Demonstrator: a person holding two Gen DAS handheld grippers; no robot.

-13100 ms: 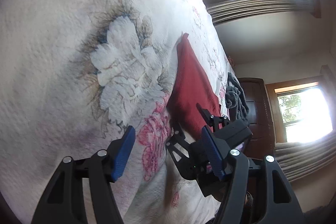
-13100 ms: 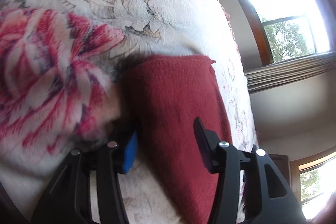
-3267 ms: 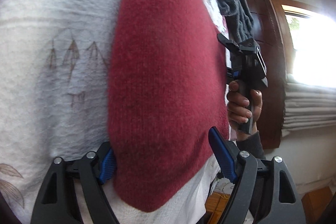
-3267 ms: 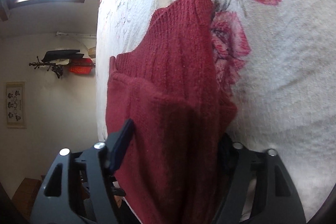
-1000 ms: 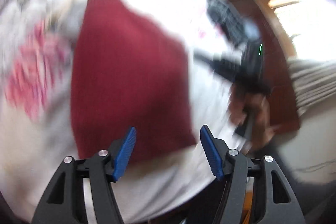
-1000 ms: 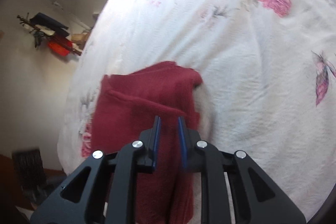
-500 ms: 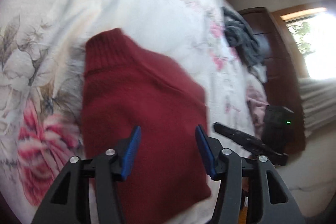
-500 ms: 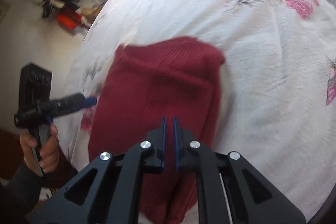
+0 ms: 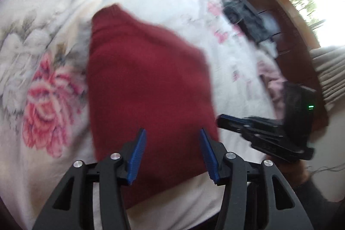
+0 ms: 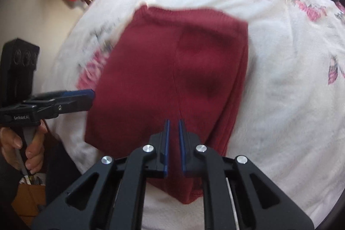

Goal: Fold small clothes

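Both wrist views above bed, facing down, sharing red sweater (image 9: pixel 148 83)

Left tongs (image 9: pixel 171 151) spread wide; right tongs (image 10: pixel 173 144) nearly closed.

A folded sweater (image 9: pixel 148 87) is laid flat on the bedspread (image 9: pixel 64 5), near the bed's near edge. The left gripper (image 9: pixel 171 153) is held above the sweater's near end — its fingers spread, apart from the cloth. The right gripper (image 10: pixel 173 143) is poised over the same end from the opposite side, its fingers nearly together. In the left wrist view, a heap of clothes (image 9: pixel 243 16) is seen further along the bed, to the right — well apart from the sweater. Beyond that heap a cabinet (image 9: pixel 280 31) is placed, with a window (image 9: pixel 312 8) to its right.
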